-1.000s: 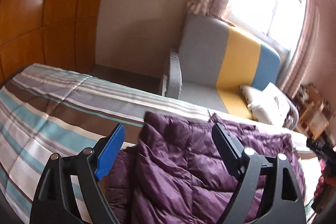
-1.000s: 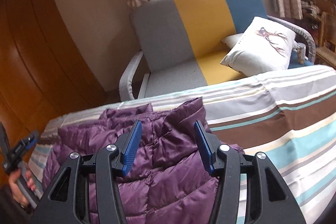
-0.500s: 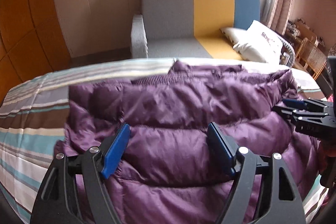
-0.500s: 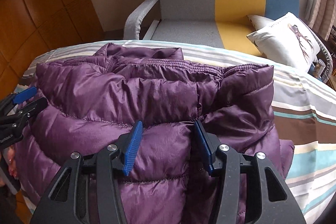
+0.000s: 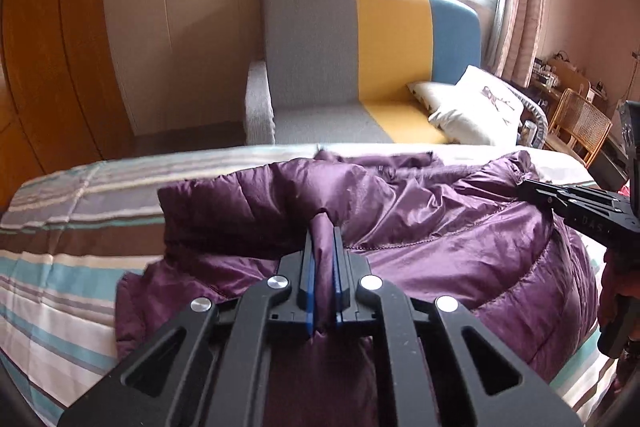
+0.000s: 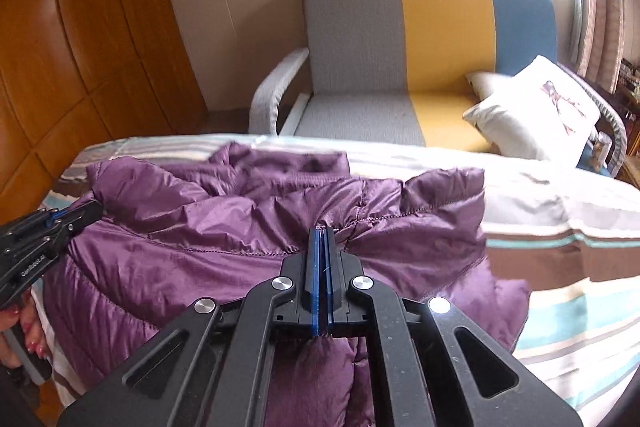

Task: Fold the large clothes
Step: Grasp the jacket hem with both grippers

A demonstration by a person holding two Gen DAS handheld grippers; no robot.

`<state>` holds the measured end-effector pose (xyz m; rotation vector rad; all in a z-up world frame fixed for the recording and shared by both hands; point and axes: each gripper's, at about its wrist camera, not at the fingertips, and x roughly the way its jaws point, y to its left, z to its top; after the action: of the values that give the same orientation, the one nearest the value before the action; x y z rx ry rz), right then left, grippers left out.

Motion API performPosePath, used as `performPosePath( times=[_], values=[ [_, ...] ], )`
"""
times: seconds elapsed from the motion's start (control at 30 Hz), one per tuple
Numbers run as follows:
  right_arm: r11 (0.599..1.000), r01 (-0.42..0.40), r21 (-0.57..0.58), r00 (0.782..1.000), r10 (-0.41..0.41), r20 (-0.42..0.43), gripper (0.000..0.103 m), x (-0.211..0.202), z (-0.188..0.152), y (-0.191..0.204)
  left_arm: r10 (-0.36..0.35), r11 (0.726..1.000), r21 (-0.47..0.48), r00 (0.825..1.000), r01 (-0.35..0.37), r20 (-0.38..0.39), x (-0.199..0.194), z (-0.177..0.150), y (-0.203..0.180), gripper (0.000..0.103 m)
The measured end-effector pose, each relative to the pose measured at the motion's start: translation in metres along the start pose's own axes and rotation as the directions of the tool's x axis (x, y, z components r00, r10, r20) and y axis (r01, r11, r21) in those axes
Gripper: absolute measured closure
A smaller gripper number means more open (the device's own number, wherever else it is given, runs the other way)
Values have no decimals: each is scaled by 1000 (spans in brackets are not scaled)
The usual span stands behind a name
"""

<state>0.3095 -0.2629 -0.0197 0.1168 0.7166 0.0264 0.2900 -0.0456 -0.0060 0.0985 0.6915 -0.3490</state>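
Both of your grippers have closed since half a second ago, when their jaws stood apart over the jacket; each now pinches a fold of it. Your left gripper (image 5: 323, 231) has its blue pads (image 5: 308, 279) pressed together on a ridge of purple fabric that rises between them toward 12 o'clock. Your right gripper (image 6: 321, 231) is clamped tight on a puckered fold at a stitched seam, with cloth bunching out to either side of the tips. From the left camera, the right gripper comes in from 3 o'clock with its tips on the jacket's far edge; from the right camera, the left gripper sits at 9 o'clock, tips on the fabric, with your hand (image 6: 24, 327) below it at 8 o'clock. The jacket (image 5: 440, 235) lies rumpled on the striped bed (image 5: 72, 227), its collar end toward 12 o'clock, and bare bedding shows at 9 o'clock in the left view and at 3 o'clock in the right. Beyond the bed at 12 o'clock stands a grey, yellow and blue sofa (image 5: 320, 59), with a white cushion (image 6: 532, 111) on its seat toward 2 o'clock.
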Motion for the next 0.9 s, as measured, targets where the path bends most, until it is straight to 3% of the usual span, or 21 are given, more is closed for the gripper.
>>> performPosePath(
  times=[0.13, 0.47, 0.6, 0.9],
  values=[
    [1000, 7, -4, 1000, -7, 13, 101, 8, 17, 1, 28, 1000, -11, 999, -28, 14, 6, 17, 1, 97],
    [999, 35, 33, 995, -32, -89, 101, 75, 17, -11, 45, 998, -35, 989, -51, -138, 94, 6, 16, 93],
    [994, 28, 103, 991, -14, -133, 101, 96, 1, -23, 34, 998, -44, 993, -40, -116, 104, -11, 16, 87],
    [995, 46, 86, 992, -35, -124, 101, 93, -14, -23, -3, 997, -78, 995, -5, -103, 101, -29, 17, 87]
  ],
)
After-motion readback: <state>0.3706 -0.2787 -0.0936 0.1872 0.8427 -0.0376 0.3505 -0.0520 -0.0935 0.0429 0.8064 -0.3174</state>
